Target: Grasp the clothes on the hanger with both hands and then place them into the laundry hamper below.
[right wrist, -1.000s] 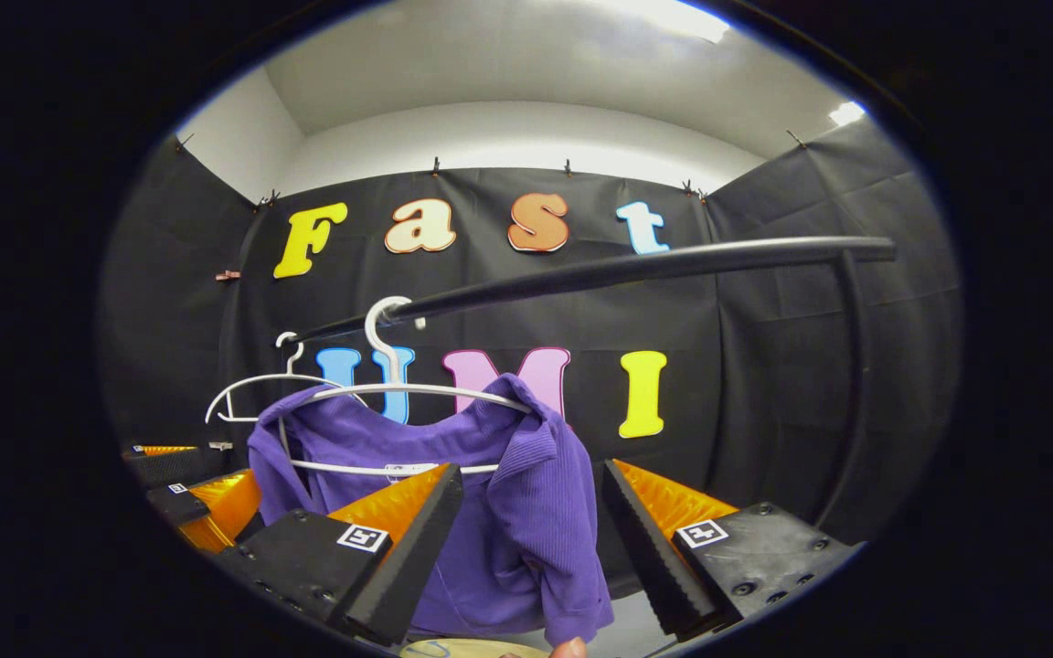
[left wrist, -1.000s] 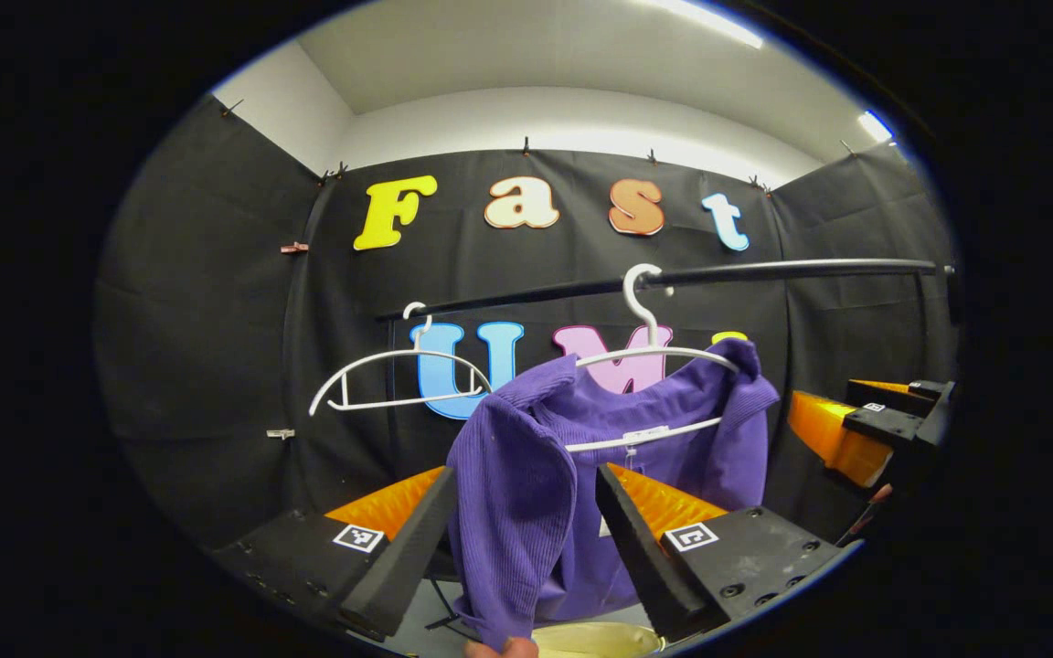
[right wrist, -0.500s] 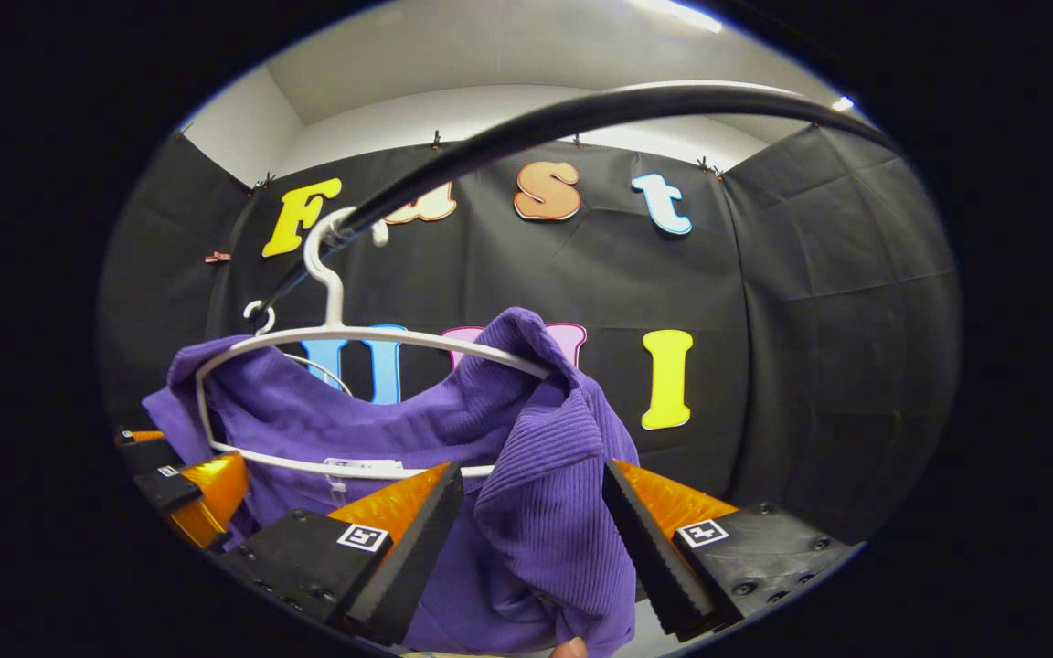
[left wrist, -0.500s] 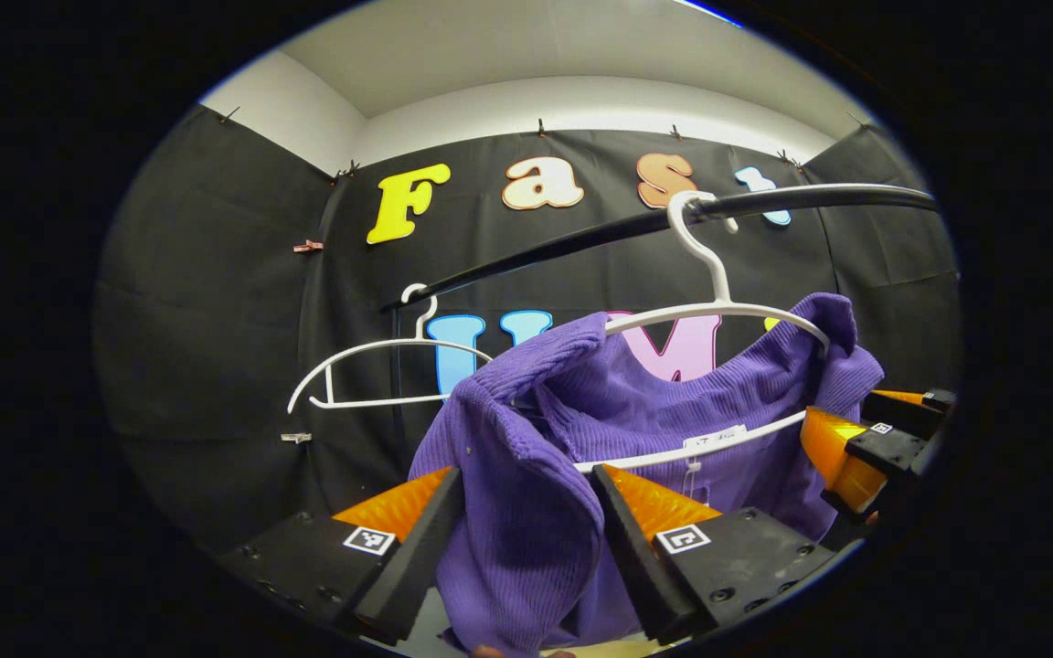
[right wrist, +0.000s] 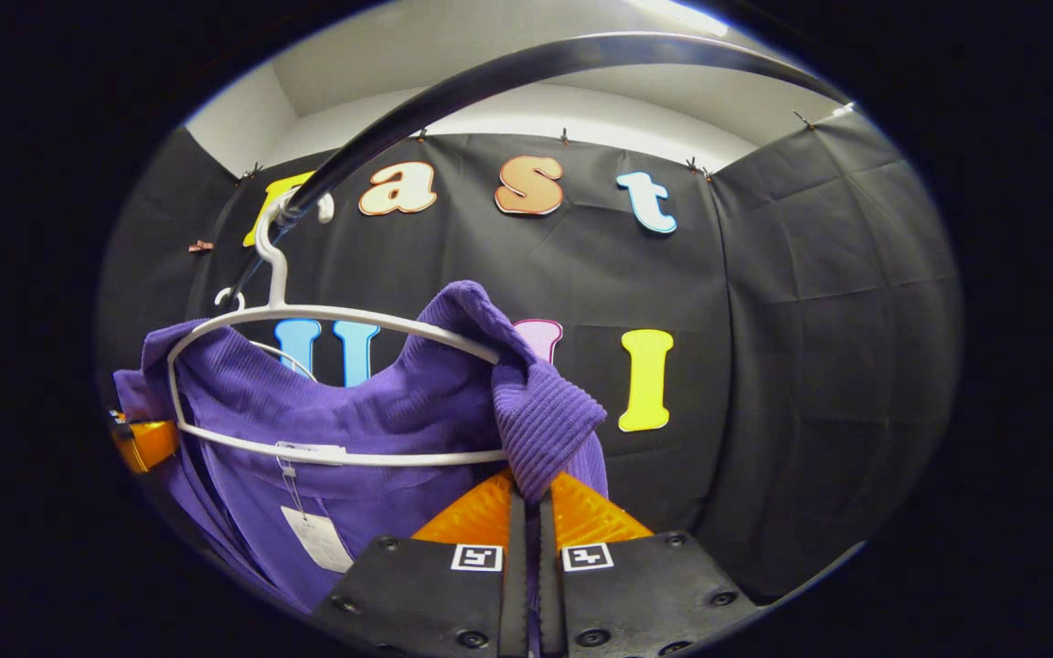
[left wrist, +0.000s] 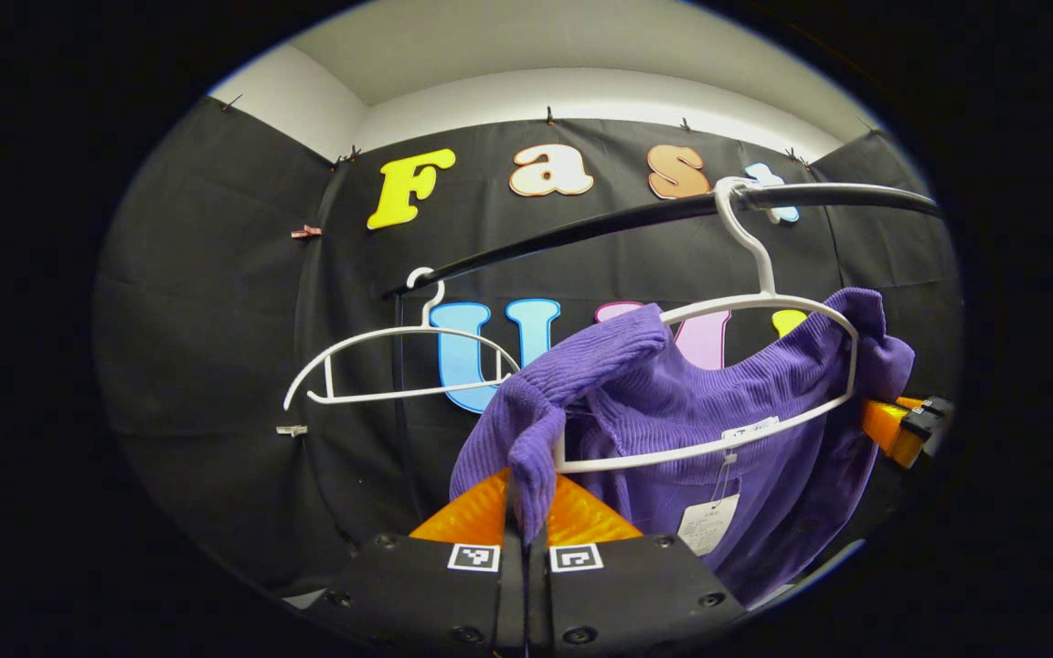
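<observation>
- Left gripper — fingers clamped together on the near shoulder of the purple sweater, which rises directly ahead of it.
- Right gripper — likewise pinched on the sweater's other shoulder, just ahead of its fingers.
- Sweater hangs on a white hanger, hooked over the black rail above both grippers.
- Paper tag dangles right of the left gripper.
- Bare second hanger hangs up-left of the left gripper.

The purple garment runs out of sight at the lower edge of both views, so its hem is cut off. The other claw peeks from behind its far shoulder, mostly hidden by fabric. Print on the hanging paper tag is too small to read.
</observation>
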{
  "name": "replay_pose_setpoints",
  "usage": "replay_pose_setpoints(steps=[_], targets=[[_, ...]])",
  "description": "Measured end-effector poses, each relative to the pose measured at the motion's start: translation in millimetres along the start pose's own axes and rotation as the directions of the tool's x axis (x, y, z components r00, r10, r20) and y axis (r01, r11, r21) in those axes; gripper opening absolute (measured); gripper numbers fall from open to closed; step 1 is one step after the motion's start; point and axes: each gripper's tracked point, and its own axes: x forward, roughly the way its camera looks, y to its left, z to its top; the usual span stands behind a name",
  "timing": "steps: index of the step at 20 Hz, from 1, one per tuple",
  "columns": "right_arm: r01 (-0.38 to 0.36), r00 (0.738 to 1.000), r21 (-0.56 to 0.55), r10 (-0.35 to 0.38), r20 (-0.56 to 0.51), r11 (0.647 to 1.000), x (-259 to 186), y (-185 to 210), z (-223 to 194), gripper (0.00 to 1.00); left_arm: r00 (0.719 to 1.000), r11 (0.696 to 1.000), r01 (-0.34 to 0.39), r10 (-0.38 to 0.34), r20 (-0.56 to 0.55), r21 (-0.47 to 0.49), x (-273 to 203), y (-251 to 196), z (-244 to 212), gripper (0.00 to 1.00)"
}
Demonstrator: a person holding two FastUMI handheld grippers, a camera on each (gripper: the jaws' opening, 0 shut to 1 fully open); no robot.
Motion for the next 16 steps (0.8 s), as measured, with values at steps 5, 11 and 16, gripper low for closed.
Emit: replay_pose_setpoints(steps=[5,11,16], targets=[[0.000,1.000,-0.078,0.001,0.023,0.997,-11,-8,11,0.05,1.000,0.999,0.017,-0.017,0.000,0.050,-8,-8,0,0.06],[0.157,0.983,-0.226,-0.131,0.125,0.961,-12,-51,41,0.04,1.000,0.998,0.016,-0.015,-0.010,0.058,-17,2,5,0.05],[0.246,0.967,-0.270,-0.215,0.139,0.931,4,-75,38,0.05,0.999,0.998,0.028,-0.028,-0.016,0.050,-21,3,12,0.05]])
